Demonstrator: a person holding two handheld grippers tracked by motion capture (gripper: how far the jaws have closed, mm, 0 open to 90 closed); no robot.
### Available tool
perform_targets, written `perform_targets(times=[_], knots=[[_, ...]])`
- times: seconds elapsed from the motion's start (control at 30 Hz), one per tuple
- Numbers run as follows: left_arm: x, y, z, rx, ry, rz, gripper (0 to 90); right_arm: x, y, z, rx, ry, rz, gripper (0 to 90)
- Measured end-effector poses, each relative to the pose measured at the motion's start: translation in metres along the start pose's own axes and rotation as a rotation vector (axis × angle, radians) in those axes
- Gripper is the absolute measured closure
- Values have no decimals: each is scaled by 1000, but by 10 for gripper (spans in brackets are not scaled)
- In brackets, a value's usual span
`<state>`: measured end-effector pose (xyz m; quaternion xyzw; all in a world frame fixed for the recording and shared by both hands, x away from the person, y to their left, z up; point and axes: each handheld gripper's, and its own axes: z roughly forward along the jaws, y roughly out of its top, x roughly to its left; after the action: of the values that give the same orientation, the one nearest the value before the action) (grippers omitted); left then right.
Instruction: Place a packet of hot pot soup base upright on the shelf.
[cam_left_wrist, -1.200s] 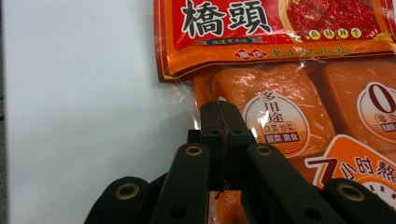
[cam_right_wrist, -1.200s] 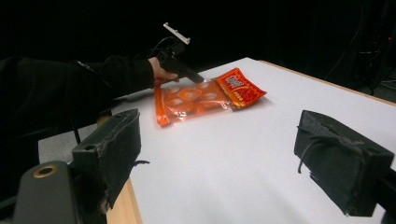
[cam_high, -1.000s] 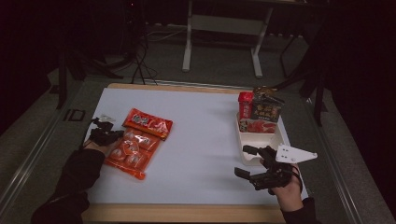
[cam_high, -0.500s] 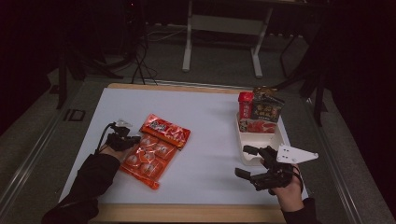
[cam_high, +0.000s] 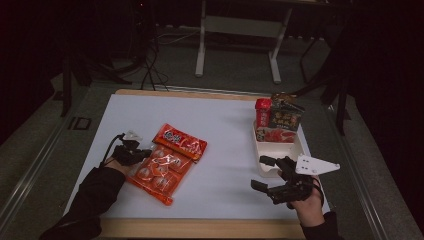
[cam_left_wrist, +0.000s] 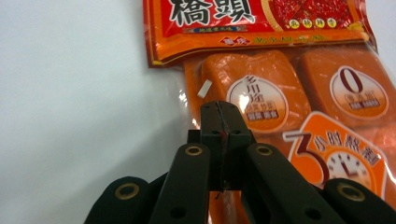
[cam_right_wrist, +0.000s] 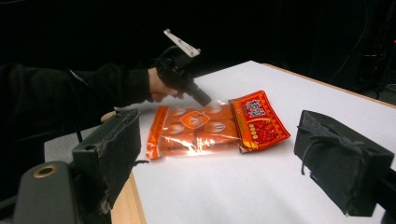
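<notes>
A: Table first — white table top (cam_high: 220, 125), wood edge at the near side. What sits where?

B: White tray (cam_high: 295, 150) far right, packets and a red canister standing at its back end. Left of centre, the orange snack pack (cam_high: 162, 167), flat on the sheet — its long axis runs diagonally, red header end (cam_high: 180, 141) up toward the table's middle, the other end down toward the person's left sleeve.

A: Which hand has it?

B: The left gripper (cam_high: 137, 154). In the left gripper view the jaws are clenched tight on the clear film edge of the pack (cam_left_wrist: 261, 93) — pinched plastic shows in the seam between the pads. The grip is on the pack's left long side, around mid-length, so the pack lies to the right of that gripper.

A: And the right gripper (cam_high: 267, 175)?

B: Parked near the front right of the table, just in front of the tray, jaws released and wide, nothing between them. In the right gripper view the pack (cam_right_wrist: 210, 128) lies well apart, straight ahead between its two pads.

A: So the tray?

B: My reading — the tray lies across the table from the pack, past the header end and rightward. A side pinch means the pack will likely swing and sag if lifted.
</notes>
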<state>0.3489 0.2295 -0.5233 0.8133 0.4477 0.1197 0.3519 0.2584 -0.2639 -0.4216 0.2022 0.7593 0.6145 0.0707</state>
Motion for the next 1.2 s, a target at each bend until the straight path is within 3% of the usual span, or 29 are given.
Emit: perform_targets(times=[0.13, 0.3, 0.53, 0.6, 0.8, 1.2], knots=[[7, -8, -20, -20, -13, 0, 900, 0, 0, 0, 0, 4, 6, 146], [10, -23, -34, -5, -32, 12, 900, 1, 0, 2, 5, 5, 5, 146], [6, -35, -27, 26, -53, 16, 900, 1, 0, 3, 5, 10, 9, 146], [3, -36, -22, 46, -57, 36, 900, 1, 0, 4, 7, 11, 11, 146], [-2, -34, -20, 58, -65, 38, 900, 1, -1, 4, 11, 12, 11, 146], [-48, -25, -3, 61, -172, 102, 900, 1, -2, 5, 11, 16, 14, 146]])
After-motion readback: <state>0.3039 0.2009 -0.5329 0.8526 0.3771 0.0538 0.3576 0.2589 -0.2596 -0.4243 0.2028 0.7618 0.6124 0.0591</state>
